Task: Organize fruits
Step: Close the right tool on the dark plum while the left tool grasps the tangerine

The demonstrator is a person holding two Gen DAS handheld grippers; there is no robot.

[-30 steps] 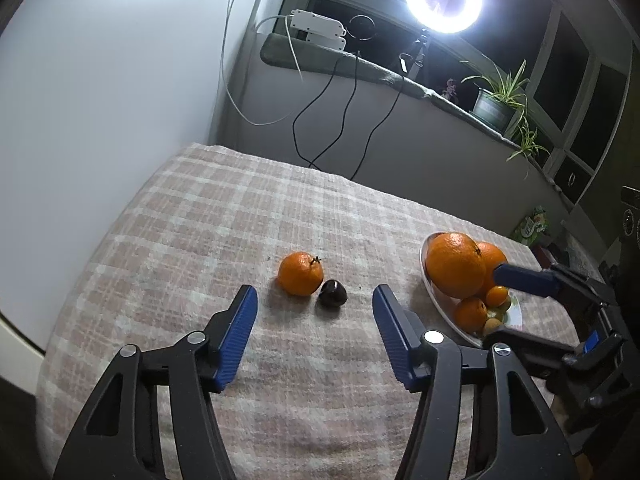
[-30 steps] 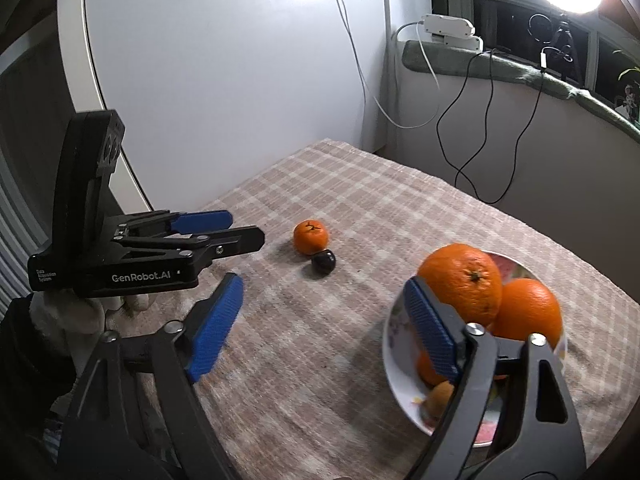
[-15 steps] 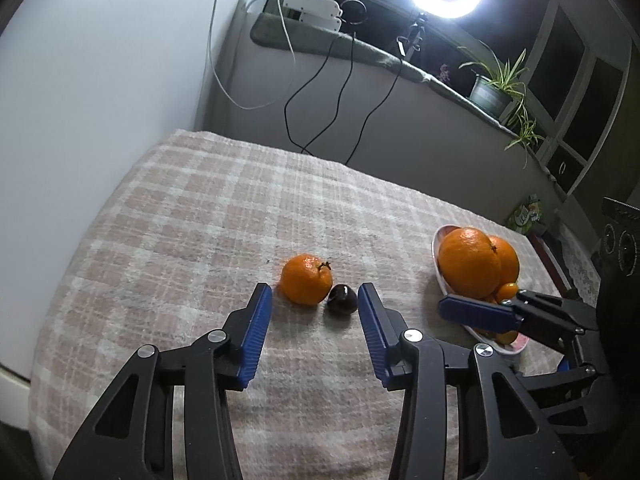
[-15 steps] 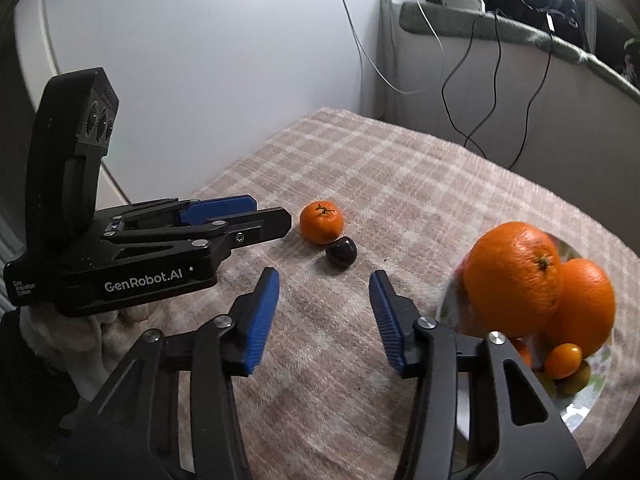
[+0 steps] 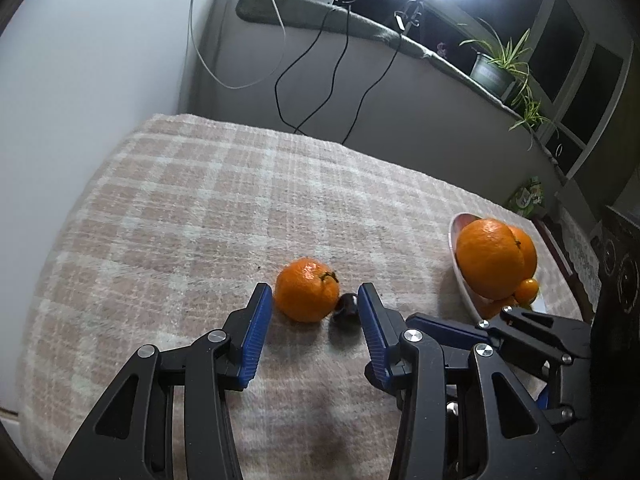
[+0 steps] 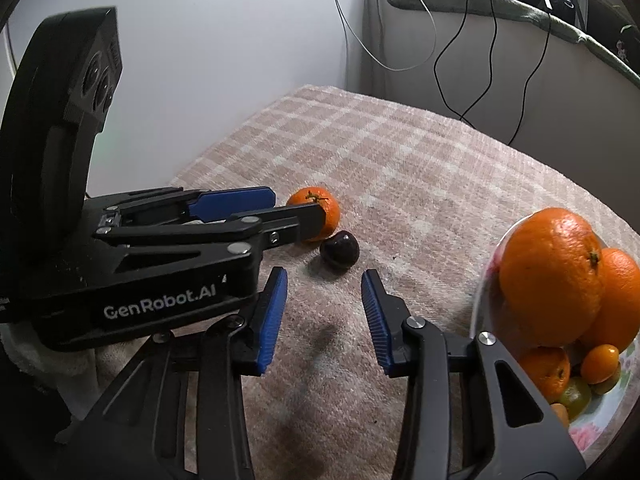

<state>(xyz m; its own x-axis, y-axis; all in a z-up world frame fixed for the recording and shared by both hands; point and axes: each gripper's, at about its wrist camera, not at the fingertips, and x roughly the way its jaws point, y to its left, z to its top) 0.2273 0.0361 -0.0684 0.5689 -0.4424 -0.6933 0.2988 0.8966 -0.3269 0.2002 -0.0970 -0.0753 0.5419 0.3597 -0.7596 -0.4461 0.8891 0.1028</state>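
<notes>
On the checked pink-and-cream cloth (image 5: 192, 208) that covers the table, a small mandarin (image 5: 307, 290) sits about mid-table with a dark, glossy round fruit (image 5: 347, 309) touching its right side. The left gripper (image 5: 316, 320) reaches toward the pair with its blue pads spread on either side of them, not pressing on either fruit; its right pad looks just beside the dark fruit. From the right wrist view the right gripper (image 6: 324, 312) hangs short of the dark fruit (image 6: 340, 249), its jaws closing with only bare cloth between them.

Along the right side of the table a white bowl (image 6: 482, 292) with a floral print holds two large oranges (image 6: 552, 276) stacked over smaller orange and greenish fruits. Wide bare cloth lies to the left of the mandarin and beyond it, up to the far edge, where a grey wall (image 5: 400, 112) rises with black and white cables (image 5: 312, 60) hanging down it. The left edge of the table runs close along a plain white wall (image 5: 80, 80). Between the bowl and the loose fruits the cloth is free, but the two grippers crowd the near side.

The body of the left gripper reads "GenRobot.AI" (image 6: 160, 305) in white letters.
</notes>
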